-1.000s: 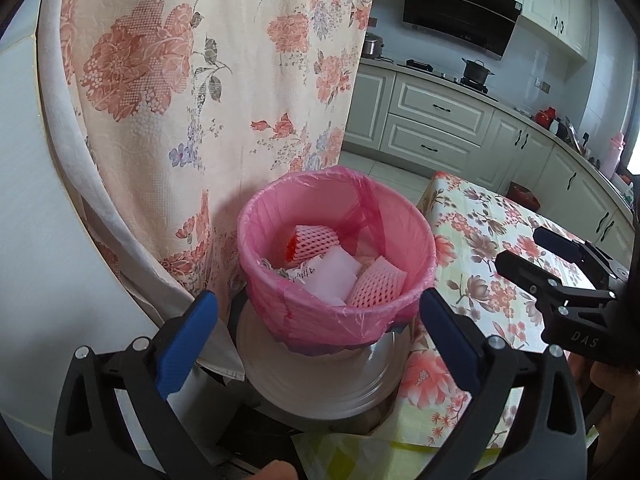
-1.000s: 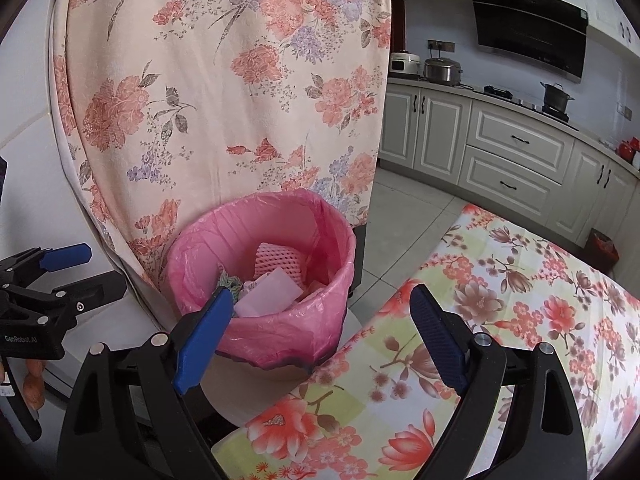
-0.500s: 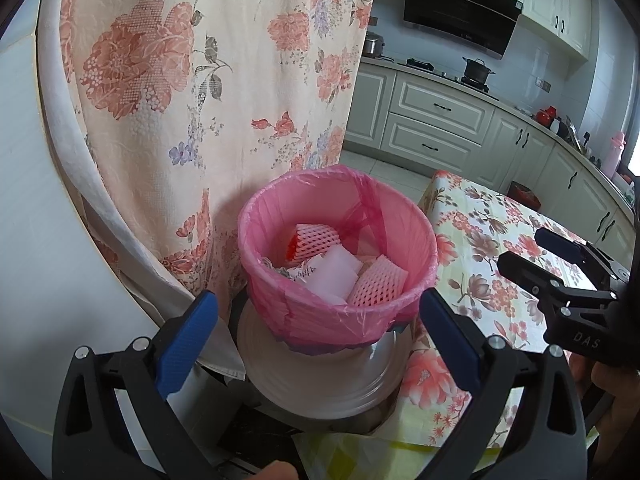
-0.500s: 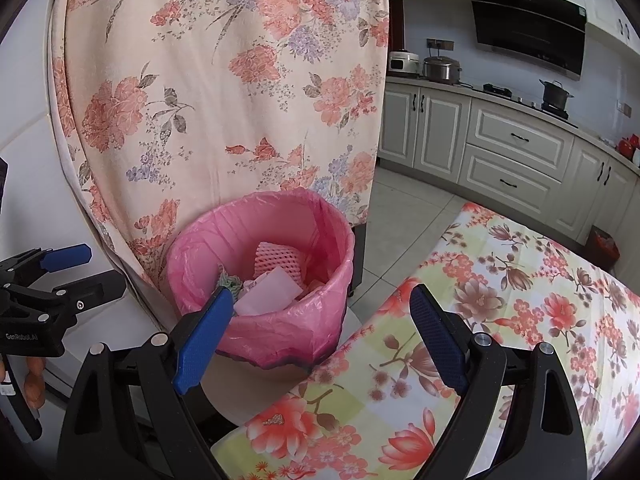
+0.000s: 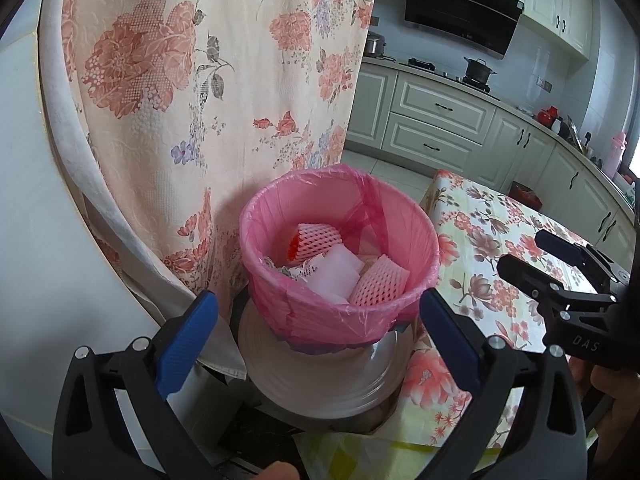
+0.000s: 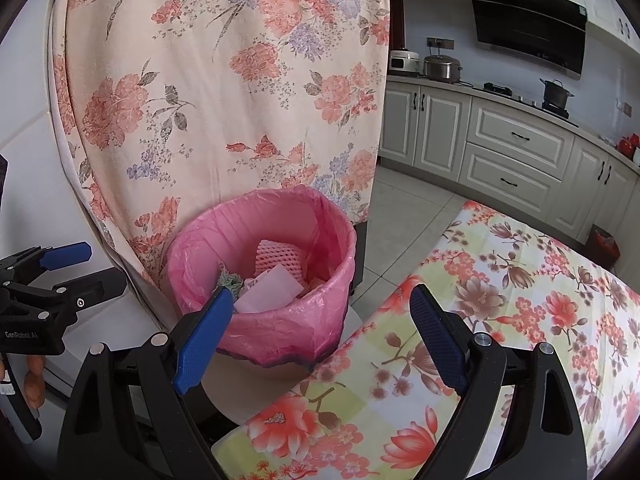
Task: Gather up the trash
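Your left tongs [image 5: 318,312] are spread wide and hold nothing, their blue textured pads [image 5: 186,342] flanking the near rim of the bin [image 5: 340,320]; your right tongs [image 6: 320,322] are just as wide and empty, hovering over the corner of the table [image 6: 500,320] with the bin just beyond the left pad. Against the frames from a second ago nothing has shifted: both tongs sit where they were and the bin's contents lie the same. The bin is a round tub standing upright, mouth facing up, lined with a thin, crinkled pink plastic bag [image 5: 280,208] folded over its rim, and it rests on a pale round base [image 5: 320,376] beside the table's edge. Inside lies the trash: pink foam-net fruit sleeves [image 5: 380,280] with a diamond mesh, a flat white foam sheet [image 5: 334,276] tilted among them, and some printed paper. Behind hangs a floral curtain [image 5: 200,100] of textured cloth; the table wears a glossy floral oilcloth.
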Available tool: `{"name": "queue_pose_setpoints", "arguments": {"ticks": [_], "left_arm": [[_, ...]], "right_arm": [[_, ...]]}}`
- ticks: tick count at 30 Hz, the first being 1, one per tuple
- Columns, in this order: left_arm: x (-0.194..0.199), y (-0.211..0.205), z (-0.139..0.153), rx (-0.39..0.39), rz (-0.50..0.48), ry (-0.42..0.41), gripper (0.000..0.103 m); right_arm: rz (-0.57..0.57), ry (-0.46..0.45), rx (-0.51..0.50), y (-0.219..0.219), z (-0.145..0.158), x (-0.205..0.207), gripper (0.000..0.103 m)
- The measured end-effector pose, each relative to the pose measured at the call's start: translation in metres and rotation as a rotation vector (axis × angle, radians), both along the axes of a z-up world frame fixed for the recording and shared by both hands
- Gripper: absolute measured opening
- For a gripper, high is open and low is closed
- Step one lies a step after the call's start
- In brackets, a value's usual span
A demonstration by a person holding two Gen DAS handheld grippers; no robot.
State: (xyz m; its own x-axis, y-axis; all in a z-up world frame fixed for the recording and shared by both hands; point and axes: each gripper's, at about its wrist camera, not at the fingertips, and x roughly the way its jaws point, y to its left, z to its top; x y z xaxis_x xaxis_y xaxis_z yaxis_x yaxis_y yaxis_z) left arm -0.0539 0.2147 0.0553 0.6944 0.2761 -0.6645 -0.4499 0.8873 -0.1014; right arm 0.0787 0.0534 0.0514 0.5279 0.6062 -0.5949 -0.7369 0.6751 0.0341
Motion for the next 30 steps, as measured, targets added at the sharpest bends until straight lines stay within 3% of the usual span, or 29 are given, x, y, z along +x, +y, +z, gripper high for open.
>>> {"name": "queue_pose_setpoints", "arguments": {"ticks": [30], "left_arm": [[-0.0004, -0.0035, 0.0000, 0.000, -0.006, -0.011, 0.098]], "right_arm": [[0.002, 0.004, 0.002, 0.0008, -0.0011, -0.0013, 0.085]]}}
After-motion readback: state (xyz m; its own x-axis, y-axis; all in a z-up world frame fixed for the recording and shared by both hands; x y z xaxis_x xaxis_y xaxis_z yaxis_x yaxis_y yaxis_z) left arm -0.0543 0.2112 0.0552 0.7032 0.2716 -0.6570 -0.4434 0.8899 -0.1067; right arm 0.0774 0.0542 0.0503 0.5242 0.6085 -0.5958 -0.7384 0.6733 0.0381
